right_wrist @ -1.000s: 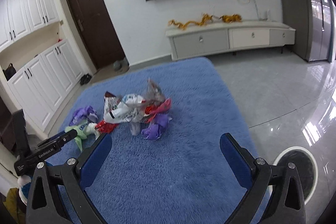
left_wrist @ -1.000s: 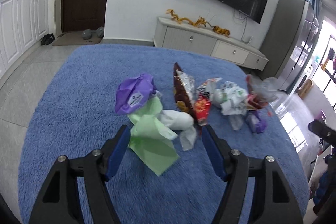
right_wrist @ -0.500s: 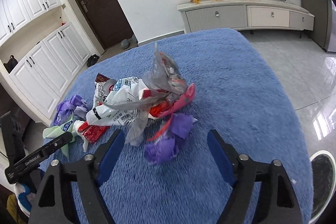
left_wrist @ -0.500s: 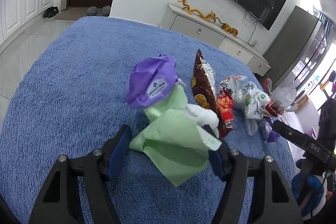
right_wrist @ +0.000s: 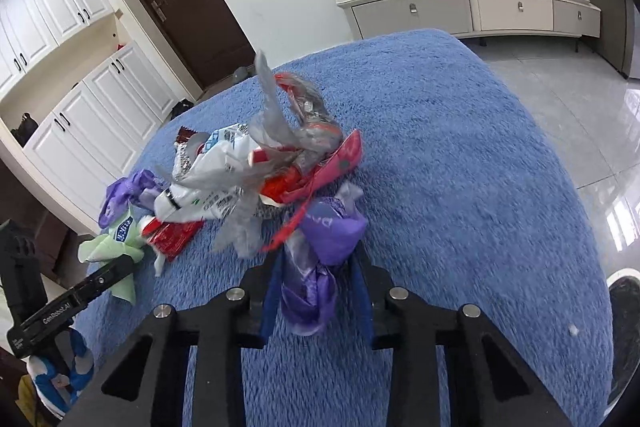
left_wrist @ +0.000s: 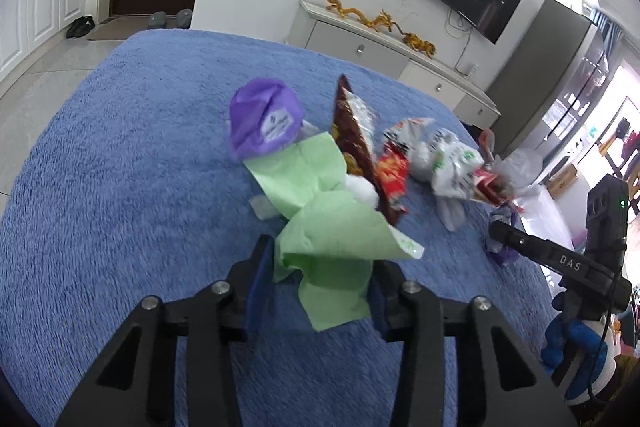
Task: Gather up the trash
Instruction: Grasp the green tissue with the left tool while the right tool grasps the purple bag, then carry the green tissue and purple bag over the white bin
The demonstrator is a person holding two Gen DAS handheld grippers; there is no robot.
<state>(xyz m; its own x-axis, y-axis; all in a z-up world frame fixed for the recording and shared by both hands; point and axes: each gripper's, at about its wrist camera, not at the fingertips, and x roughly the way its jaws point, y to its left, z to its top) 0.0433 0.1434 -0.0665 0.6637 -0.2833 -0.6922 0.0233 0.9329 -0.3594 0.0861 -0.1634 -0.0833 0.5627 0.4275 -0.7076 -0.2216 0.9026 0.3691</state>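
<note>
A pile of trash lies on a blue shaggy rug [left_wrist: 120, 167]. In the left wrist view my left gripper [left_wrist: 322, 261] is closing its jaws, and a crumpled green paper [left_wrist: 332, 235] sits between the blue pads and touches both. Behind it lie a purple wrapper [left_wrist: 264, 123], a brown snack bag [left_wrist: 352, 131], a red packet [left_wrist: 394, 175] and a white plastic bag [left_wrist: 448, 163]. In the right wrist view my right gripper [right_wrist: 318, 257] is closing too, its pads pressed on a purple wrapper [right_wrist: 320, 267]. Just beyond it lie a pink wrapper [right_wrist: 332, 167] and clear plastic [right_wrist: 280, 123].
The rug [right_wrist: 460, 167] is surrounded by shiny tiled floor [right_wrist: 580, 115]. A low white TV cabinet [right_wrist: 480, 11] stands against the far wall, with a dark door [right_wrist: 184, 3] and white cupboards [right_wrist: 80, 131] to the left. A dark round object [right_wrist: 624, 303] sits on the floor at the right.
Both grippers sank toward the pile and their jaws narrowed. The left came in around the green paper, the right around the near purple wrapper.
</note>
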